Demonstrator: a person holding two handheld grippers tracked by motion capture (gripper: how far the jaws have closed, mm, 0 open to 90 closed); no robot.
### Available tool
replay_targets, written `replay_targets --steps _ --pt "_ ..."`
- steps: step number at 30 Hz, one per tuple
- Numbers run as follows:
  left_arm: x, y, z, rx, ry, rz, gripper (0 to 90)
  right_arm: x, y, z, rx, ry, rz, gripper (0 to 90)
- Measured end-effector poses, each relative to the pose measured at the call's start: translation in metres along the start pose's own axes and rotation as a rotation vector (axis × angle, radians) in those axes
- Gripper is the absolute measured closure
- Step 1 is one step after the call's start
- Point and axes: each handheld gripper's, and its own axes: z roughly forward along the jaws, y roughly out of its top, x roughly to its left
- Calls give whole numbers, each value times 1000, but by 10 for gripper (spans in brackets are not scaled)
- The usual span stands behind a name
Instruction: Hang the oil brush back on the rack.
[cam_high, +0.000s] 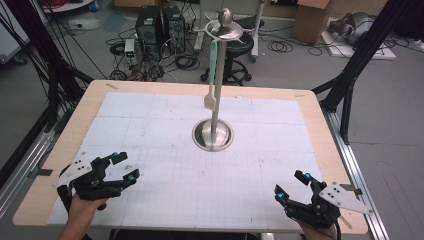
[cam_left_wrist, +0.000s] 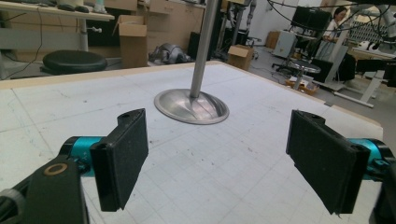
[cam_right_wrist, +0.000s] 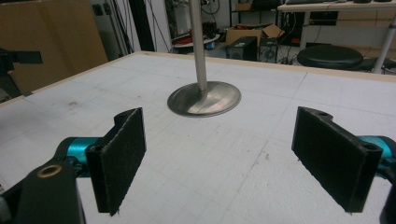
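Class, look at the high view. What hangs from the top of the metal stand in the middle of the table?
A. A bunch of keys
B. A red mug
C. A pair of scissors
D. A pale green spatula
D: a pale green spatula hangs from the stand, its cream blade lowest.

No legible text, label, brand, number or sign appears on the table (cam_high: 310, 107), the stand (cam_high: 215, 100) or the surrounding equipment.
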Motion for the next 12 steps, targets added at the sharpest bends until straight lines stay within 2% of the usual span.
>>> replay_targets --steps 12 --pt "0 -1 0 3 1 -1 214 -1 0 0 0 1 -2 167"
